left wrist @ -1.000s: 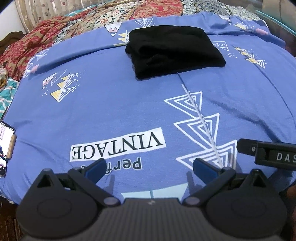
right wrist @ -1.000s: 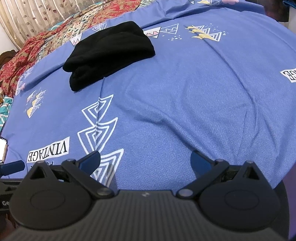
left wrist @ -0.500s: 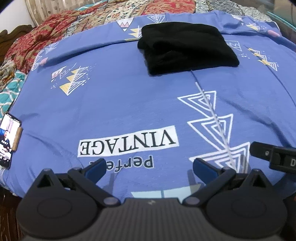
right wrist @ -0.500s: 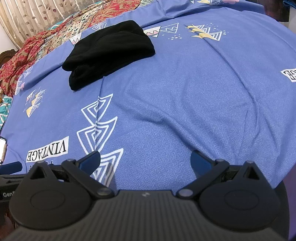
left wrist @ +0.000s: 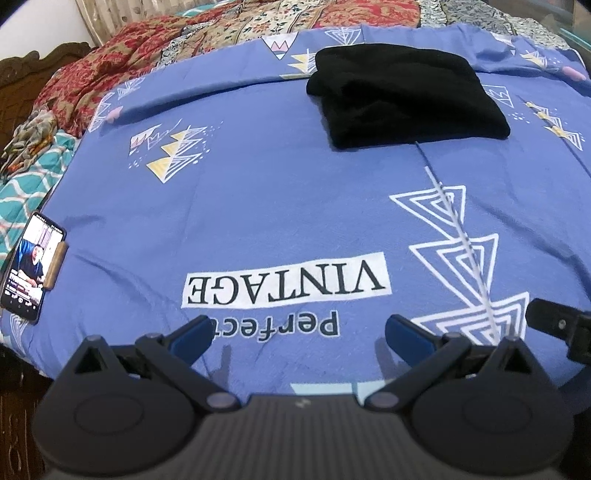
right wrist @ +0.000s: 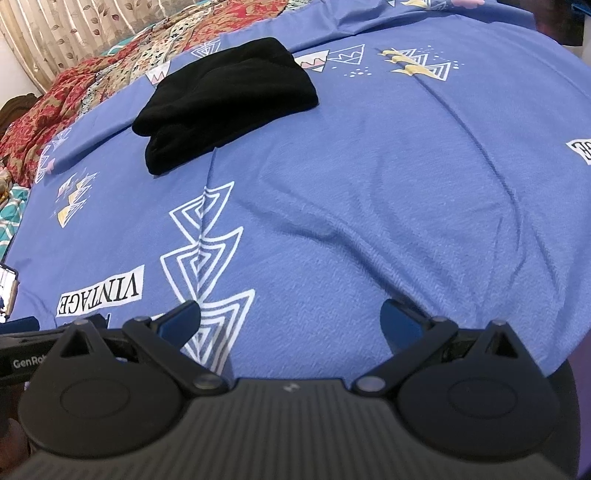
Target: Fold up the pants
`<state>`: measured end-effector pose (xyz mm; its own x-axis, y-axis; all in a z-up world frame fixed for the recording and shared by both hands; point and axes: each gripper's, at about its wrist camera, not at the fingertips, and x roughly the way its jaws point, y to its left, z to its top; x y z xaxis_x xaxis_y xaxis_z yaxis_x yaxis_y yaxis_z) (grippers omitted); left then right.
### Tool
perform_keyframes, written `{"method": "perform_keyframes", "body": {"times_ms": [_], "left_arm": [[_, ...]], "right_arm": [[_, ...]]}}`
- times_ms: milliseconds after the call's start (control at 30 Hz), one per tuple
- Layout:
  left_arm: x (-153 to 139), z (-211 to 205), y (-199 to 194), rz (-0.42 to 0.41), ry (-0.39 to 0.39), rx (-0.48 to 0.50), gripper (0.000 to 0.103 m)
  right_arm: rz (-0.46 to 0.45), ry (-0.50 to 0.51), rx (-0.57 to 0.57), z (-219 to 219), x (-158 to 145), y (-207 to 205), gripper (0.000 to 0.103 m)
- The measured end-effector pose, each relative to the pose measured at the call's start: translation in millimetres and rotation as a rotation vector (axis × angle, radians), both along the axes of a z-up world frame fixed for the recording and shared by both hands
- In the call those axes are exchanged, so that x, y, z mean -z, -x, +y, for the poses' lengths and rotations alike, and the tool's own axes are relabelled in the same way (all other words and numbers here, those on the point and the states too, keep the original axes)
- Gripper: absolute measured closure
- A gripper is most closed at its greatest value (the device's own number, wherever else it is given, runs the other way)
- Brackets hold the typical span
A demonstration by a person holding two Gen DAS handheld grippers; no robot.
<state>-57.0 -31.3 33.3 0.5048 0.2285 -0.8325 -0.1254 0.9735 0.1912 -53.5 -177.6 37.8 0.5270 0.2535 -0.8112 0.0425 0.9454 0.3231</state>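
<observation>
The black pants (left wrist: 402, 96) lie folded in a compact bundle on the far part of the blue printed bedsheet (left wrist: 277, 199). They also show in the right wrist view (right wrist: 221, 103), upper left of centre. My left gripper (left wrist: 299, 332) is open and empty, low over the sheet's near edge, far from the pants. My right gripper (right wrist: 291, 314) is open and empty, also near the front edge. The right gripper's side shows at the right edge of the left wrist view (left wrist: 561, 325).
A phone (left wrist: 31, 264) with a lit screen lies at the sheet's left edge. Red patterned bedding (left wrist: 110, 77) is piled along the far left. A teal patterned cloth (left wrist: 26, 184) lies at the left. A curtain (right wrist: 66, 33) hangs behind the bed.
The left gripper has drifted left and back a little, so the pants sit further right in its view and more of the phone shows. The right gripper has barely moved. Both stay open.
</observation>
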Motion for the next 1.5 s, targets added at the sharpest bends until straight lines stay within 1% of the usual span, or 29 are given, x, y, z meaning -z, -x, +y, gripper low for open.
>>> {"method": "perform_keyframes", "body": {"times_ms": [333, 567, 800, 1033, 1167, 1267, 1500], "left_arm": [[1, -6, 2, 0.001, -0.014, 0.032, 0.0], [-2, -8, 4, -0.012, -0.004, 0.046, 0.0], [-2, -10, 6, -0.006, -0.008, 0.06, 0.0], [0, -13, 6, 0.036, 0.027, 0.083, 0.0], [2, -17, 7, 0.055, 0.041, 0.091, 0.0], [3, -20, 8, 0.064, 0.044, 0.101, 0.0], [6, -27, 8, 0.069, 0.033, 0.124, 0.0]], "right_arm": [[0.0, -0.001, -0.003, 1, 0, 0, 0.0], [-0.001, -0.003, -0.004, 1, 0, 1, 0.0], [-0.002, -0.003, -0.003, 1, -1, 1, 0.0], [-0.004, -0.002, 0.006, 0, -2, 1, 0.0], [-0.015, 0.002, 0.042, -5, -4, 0, 0.0], [-0.008, -0.008, 0.056, -8, -3, -1, 0.0], [-0.004, -0.004, 0.038, -7, -2, -1, 0.0]]}}
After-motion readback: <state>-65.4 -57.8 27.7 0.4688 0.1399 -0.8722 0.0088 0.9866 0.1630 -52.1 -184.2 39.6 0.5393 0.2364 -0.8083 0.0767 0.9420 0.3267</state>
